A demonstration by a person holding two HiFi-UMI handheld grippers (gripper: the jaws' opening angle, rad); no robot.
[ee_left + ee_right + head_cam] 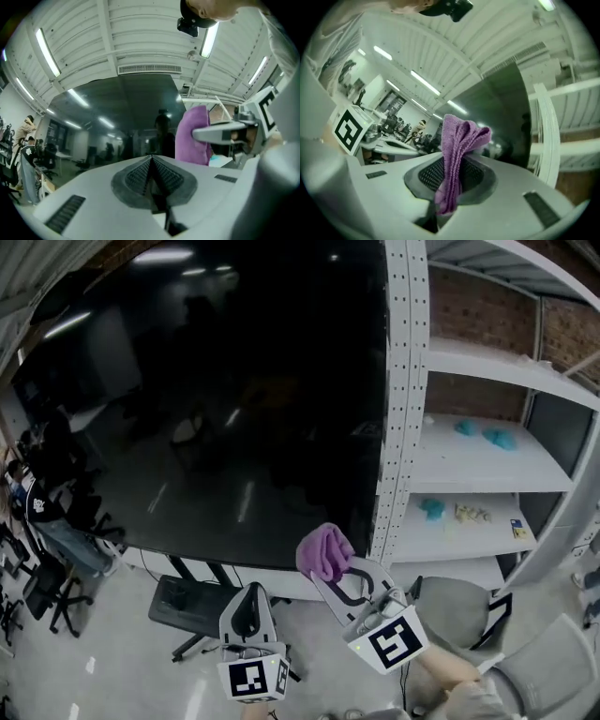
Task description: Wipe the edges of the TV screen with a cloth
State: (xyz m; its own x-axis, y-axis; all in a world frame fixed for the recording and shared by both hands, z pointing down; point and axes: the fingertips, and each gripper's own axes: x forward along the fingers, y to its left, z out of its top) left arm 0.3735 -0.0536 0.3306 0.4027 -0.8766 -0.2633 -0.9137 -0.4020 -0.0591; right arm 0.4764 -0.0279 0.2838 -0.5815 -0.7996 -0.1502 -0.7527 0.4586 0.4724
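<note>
Cloth held up at the TV lower right corner
The right gripper is clamped on the purple cloth, which bunches above its jaws just by the dark screen's bottom edge, beside the white shelf upright; whether cloth touches screen is unclear. The left gripper hangs lower and to the left, jaws pressed together with nothing between them
</note>
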